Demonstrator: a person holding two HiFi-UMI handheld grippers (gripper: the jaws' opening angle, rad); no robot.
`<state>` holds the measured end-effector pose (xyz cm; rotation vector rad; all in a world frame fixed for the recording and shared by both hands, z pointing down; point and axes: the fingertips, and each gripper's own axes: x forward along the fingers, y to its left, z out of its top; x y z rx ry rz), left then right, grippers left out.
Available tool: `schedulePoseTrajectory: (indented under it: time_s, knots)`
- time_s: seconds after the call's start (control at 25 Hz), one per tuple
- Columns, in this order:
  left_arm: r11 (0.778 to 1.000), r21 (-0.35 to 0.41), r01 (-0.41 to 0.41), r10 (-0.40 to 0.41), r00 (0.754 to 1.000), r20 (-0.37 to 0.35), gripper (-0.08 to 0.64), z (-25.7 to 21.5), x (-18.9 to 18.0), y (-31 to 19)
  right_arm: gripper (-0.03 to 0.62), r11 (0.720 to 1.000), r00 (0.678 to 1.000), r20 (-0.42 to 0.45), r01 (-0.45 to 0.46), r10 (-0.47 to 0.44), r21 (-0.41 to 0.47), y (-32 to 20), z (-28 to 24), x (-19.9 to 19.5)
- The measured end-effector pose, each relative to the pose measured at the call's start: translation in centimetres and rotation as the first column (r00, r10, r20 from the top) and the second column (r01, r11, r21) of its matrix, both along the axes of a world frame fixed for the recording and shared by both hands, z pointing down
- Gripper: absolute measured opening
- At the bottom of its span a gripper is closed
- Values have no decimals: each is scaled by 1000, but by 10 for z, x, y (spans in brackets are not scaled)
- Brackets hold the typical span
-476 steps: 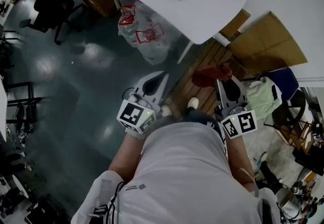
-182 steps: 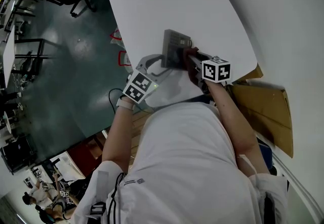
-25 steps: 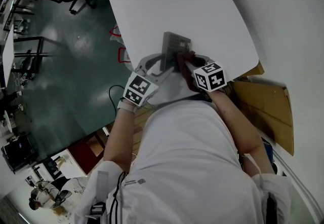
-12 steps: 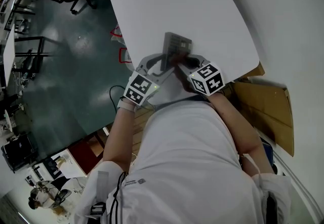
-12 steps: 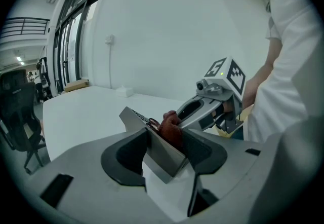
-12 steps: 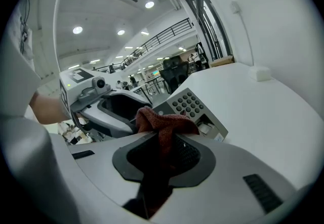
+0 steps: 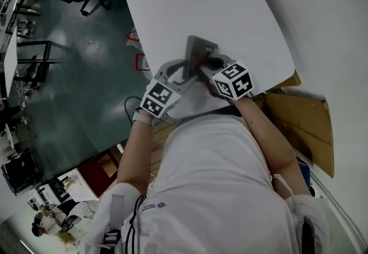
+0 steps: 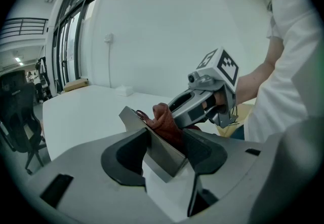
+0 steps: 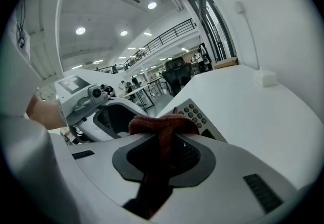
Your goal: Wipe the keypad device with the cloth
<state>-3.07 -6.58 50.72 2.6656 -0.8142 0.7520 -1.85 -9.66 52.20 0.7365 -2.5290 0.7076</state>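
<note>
Near the white table (image 7: 190, 0) edge, close to the person: 1 keypad device (image 9: 200, 115) — flat grey slab, tipped up, w/ rows of small round dark buttons. 1 cloth (image 9: 162, 125), rust-red, coarse weave, bunched, pressed against the device's face. 2 grippers, grey plastic: left gripper (image 7: 177, 74) jaws clamped on the slab's lower edge; right gripper (image 9: 164, 153) jaws pinched tight on the cloth — its tail hangs btwn them.
</note>
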Motion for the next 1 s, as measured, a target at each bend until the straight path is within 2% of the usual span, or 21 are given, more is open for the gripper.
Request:
schedulePoseTrajectory:
  time_s: [0.28, 0.52, 1.0]
  knots:
    - [1000, 5, -5, 5, 1000, 8, 221, 1, -1, 1, 80, 998, 997, 54, -53, 53, -17, -19, -6, -4]
    - [1000, 3, 27, -27, 1000, 0, 221, -1, -3, -3, 80, 996, 992, 94, -84, 87, -41, -34, -8, -8]
    - [999, 10, 54, -53, 998, -18, 221, -1, -2, -7, 80, 972, 957, 185, -202, 222, -117, -52, -2, 4]
